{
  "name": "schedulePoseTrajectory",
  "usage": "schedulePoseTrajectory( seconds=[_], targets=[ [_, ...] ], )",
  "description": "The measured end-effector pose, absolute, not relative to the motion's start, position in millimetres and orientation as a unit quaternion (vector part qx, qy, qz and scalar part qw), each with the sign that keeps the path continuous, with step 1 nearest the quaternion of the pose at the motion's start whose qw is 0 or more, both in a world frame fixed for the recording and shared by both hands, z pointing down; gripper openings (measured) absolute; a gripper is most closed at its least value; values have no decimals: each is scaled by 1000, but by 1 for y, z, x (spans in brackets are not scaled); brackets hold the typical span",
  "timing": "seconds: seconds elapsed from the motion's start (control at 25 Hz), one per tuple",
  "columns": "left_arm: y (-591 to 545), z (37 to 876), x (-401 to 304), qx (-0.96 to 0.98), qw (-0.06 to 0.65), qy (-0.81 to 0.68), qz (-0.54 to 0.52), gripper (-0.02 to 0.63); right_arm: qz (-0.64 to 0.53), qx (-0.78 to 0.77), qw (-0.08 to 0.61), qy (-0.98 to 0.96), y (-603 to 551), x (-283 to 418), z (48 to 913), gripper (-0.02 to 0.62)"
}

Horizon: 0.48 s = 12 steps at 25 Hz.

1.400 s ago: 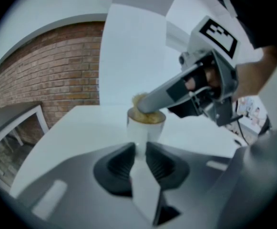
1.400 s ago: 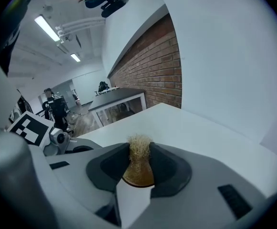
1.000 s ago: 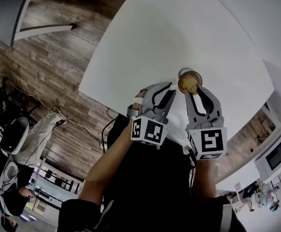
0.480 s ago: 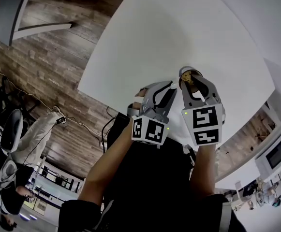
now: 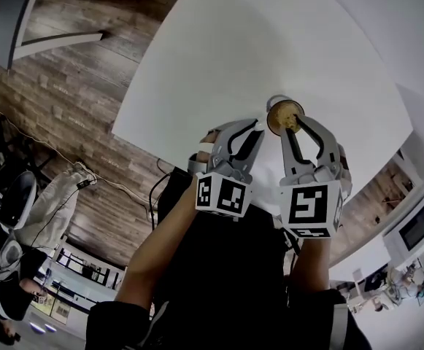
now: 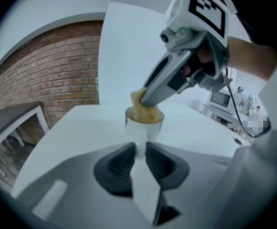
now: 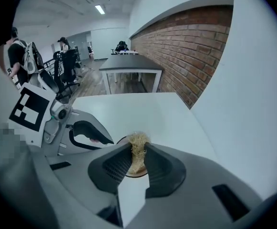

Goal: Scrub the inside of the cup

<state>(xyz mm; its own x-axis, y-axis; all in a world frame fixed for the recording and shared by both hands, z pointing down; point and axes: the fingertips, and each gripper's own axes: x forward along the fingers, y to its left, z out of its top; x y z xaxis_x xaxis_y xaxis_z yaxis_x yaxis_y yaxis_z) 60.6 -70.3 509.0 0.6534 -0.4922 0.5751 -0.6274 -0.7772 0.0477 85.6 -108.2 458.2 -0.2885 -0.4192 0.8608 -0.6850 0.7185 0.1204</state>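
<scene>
A small white cup (image 6: 143,129) with a brown inside hangs above the white table (image 5: 270,42). My left gripper (image 6: 139,149) is shut on its lower wall. In the head view the cup (image 5: 276,109) sits between the two grippers' tips, with the left gripper (image 5: 257,127) at its left. My right gripper (image 7: 138,152) is shut on a yellowish fibrous scrubber (image 7: 138,149). The scrubber (image 6: 139,102) is pushed down into the cup's mouth by the right gripper (image 6: 150,98). From above, the right gripper (image 5: 293,126) reaches over the cup rim. The cup's bottom is hidden.
The white table's near edge (image 5: 135,141) borders a wooden floor (image 5: 73,100). A brick wall (image 7: 195,42) runs along the right. A dark table (image 7: 128,63) and people at desks stand far off. A person's forearms (image 5: 153,261) hold both grippers.
The right gripper rocked over the cup and came back more upright, working the scrubber inside. Both grippers and the cup drifted slightly up in the head view.
</scene>
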Motion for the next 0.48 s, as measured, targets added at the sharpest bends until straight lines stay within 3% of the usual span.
schedulePoseTrajectory(
  seconds=[0.48],
  targets=[
    [-70, 509, 61, 900, 130, -309, 277, 71, 179, 322, 534, -761, -111, 83, 489, 71]
  ],
)
